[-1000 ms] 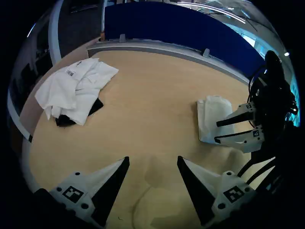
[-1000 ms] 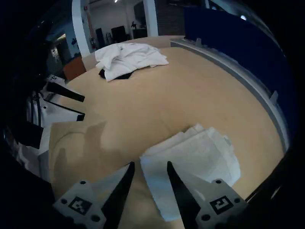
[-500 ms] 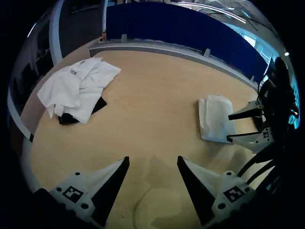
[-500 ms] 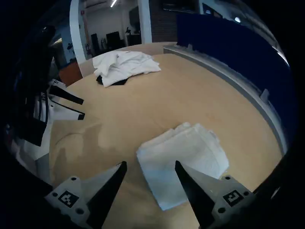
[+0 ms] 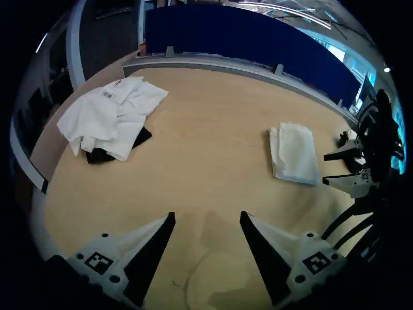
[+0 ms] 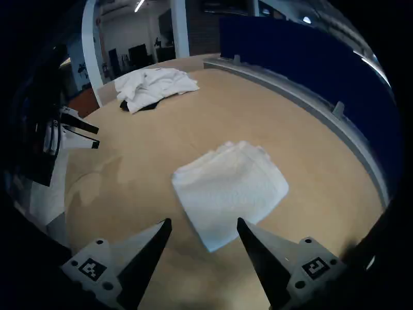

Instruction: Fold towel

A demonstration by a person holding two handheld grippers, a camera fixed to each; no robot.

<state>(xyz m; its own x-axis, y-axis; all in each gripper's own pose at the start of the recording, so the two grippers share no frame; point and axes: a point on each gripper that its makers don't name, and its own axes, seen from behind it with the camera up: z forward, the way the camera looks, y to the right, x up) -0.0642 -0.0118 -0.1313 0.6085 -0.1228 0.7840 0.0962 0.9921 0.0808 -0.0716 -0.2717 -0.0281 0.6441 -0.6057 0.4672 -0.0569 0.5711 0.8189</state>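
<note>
The towel (image 5: 293,153) is white, with a fine terry texture. It is folded into a thick rectangle of several layers and lies flat on the light wooden table (image 5: 206,129). In the right gripper view the towel (image 6: 229,183) lies turned, with one corner nearest and the stacked edges on its far side.

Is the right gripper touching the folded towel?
Apart. Left gripper view shows bare table between the open right gripper and the folded towel.
</note>
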